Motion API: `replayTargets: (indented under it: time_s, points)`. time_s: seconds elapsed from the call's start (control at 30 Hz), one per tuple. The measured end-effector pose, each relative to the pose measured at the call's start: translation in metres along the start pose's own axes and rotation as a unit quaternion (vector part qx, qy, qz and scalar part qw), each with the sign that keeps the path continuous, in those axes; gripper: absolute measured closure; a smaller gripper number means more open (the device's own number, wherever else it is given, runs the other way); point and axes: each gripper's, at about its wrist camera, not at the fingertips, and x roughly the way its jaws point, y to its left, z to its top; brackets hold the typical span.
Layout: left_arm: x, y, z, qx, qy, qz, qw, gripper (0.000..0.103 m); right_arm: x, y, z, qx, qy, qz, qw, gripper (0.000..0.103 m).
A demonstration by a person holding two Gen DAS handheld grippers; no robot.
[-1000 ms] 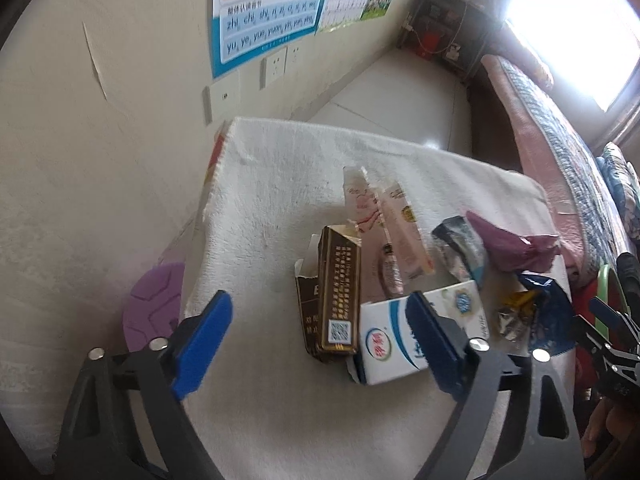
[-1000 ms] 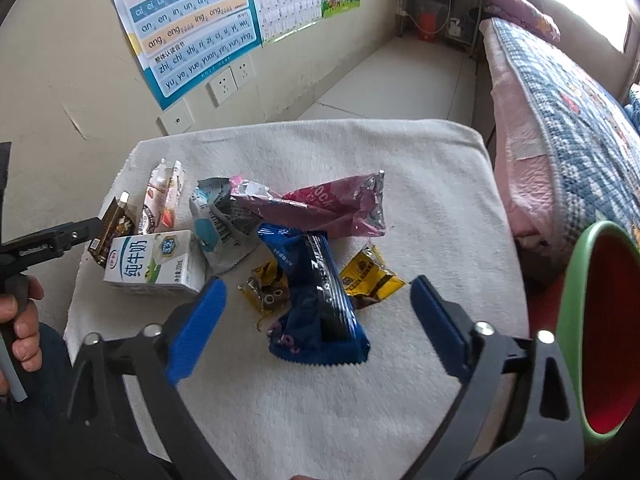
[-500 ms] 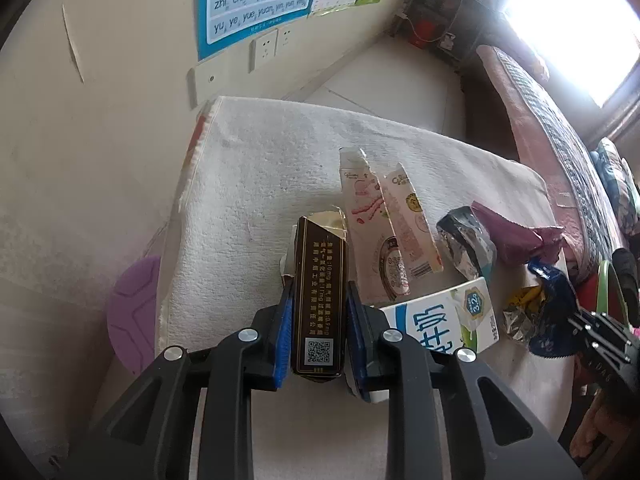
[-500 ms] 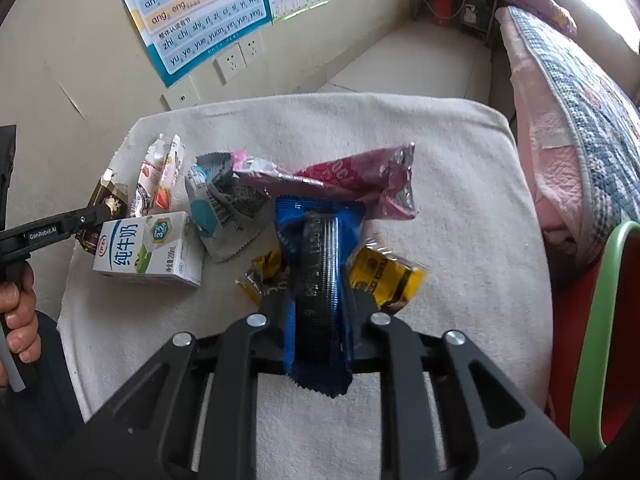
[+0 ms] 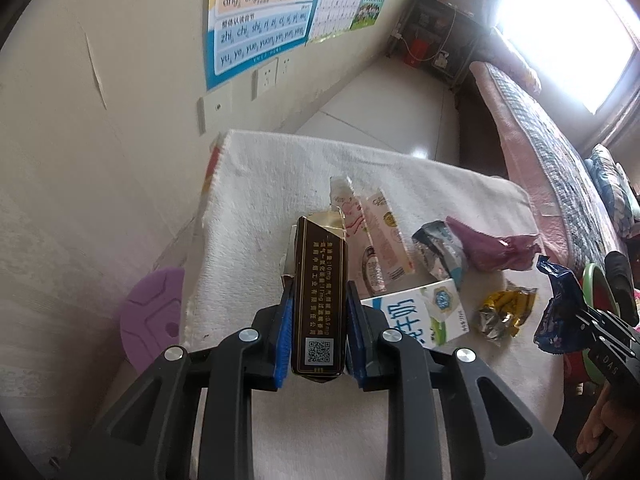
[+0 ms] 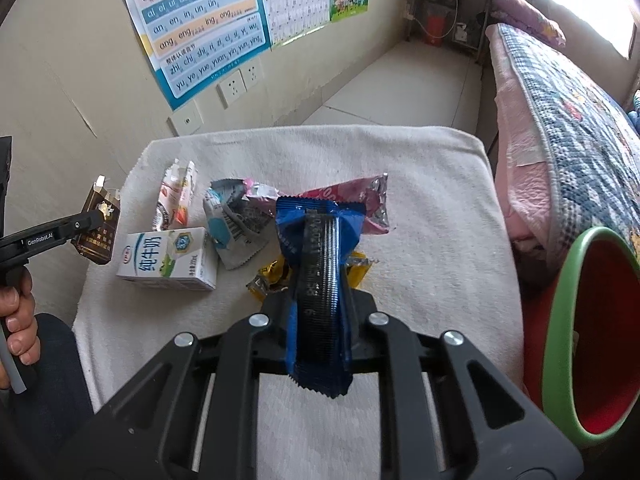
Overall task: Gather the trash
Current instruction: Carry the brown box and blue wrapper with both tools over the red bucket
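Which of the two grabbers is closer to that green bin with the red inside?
Right. The right gripper, holding the blue wrapper, is beside the green bin; the left gripper is across the table.

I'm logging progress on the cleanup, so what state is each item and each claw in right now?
Left claw: shut on brown box.
Brown box: gripped, top torn open.
Right claw: shut on blue wrapper.
Blue wrapper: gripped, crumpled.
Milk carton: lying on its side on the towel.
Pink wrapper: lying flat, opened.
Yellow wrapper: crumpled, on the towel.
Bin: open.
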Motion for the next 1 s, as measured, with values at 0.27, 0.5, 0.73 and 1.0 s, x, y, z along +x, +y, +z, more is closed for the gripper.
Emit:
replayTargets:
  time_s: [0.27, 0.5, 0.73, 1.0]
  points:
    - [-0.040, -0.015, -0.004, 0.011, -0.029, -0.010, 0.9995, 0.081, -0.036, 0.001, -0.005, 0.003, -0.028, 0.002, 1.000, 0.087]
    - [-0.068, -0.036, -0.016, 0.027, -0.045, -0.023, 0.9983, 0.081, -0.068, -0.002, -0.012, 0.007, -0.054, 0.000, 0.998, 0.087]
    - [-0.085, -0.070, -0.034, 0.054, -0.051, -0.041, 0.9964, 0.081, -0.097, -0.016, -0.024, 0.014, -0.075, -0.009, 0.997, 0.087]
    - [-0.096, -0.119, -0.047, 0.095, -0.050, -0.062, 0.9923, 0.081, -0.124, -0.045, -0.036, 0.036, -0.097, -0.022, 0.994, 0.087]
